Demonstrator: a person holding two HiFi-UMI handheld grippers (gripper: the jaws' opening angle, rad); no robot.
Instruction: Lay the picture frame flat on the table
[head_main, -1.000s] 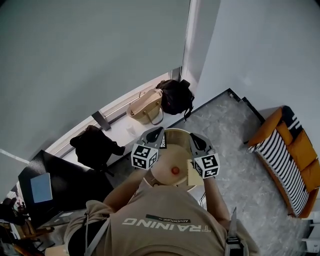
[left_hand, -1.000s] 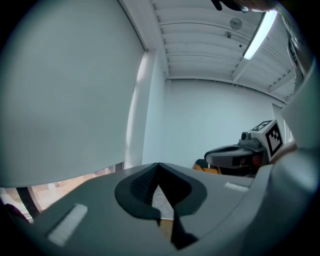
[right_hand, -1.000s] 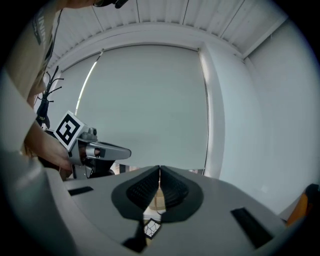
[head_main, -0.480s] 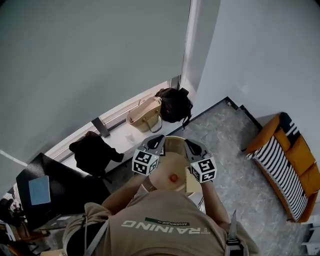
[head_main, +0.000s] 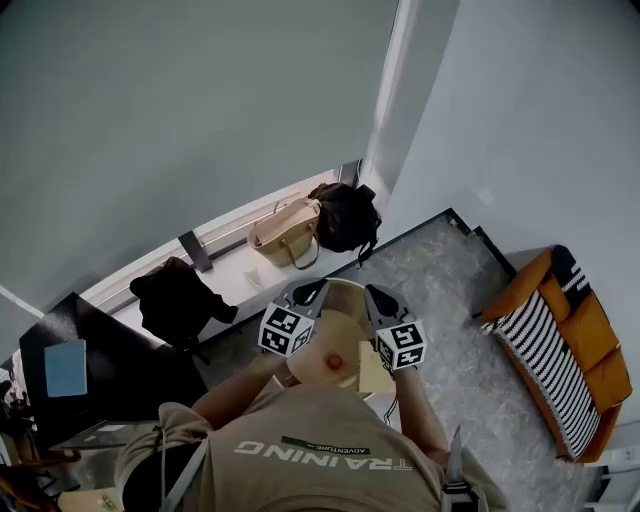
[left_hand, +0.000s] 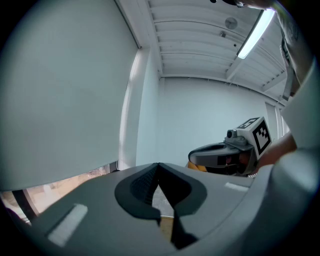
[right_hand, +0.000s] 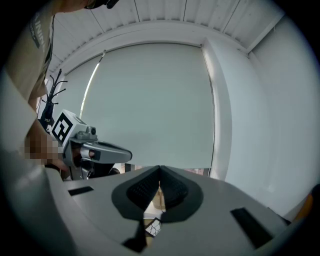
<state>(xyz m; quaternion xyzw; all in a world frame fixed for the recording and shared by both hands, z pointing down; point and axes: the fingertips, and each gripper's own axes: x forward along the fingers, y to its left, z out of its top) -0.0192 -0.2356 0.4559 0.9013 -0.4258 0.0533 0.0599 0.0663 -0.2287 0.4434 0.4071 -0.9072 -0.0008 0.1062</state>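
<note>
Reading upside down, the tan shirt (head_main: 320, 475) says "TRAINING" and "ADVENTURE".

head cam down; both others upward

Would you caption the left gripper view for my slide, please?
Grey left gripper, jaws shut and empty, facing a pale wall; right gripper alongside.

Right gripper (right_hand: 159, 179): below the blind (right_hand: 150, 100), jaws pressed together at the tips, nothing between them.
Left gripper (right_hand: 120, 152): at the blind's lower left, pointing right, marker cube (right_hand: 63, 126) on top.
Pillar (right_hand: 222, 115): along the blind's right edge.
</note>
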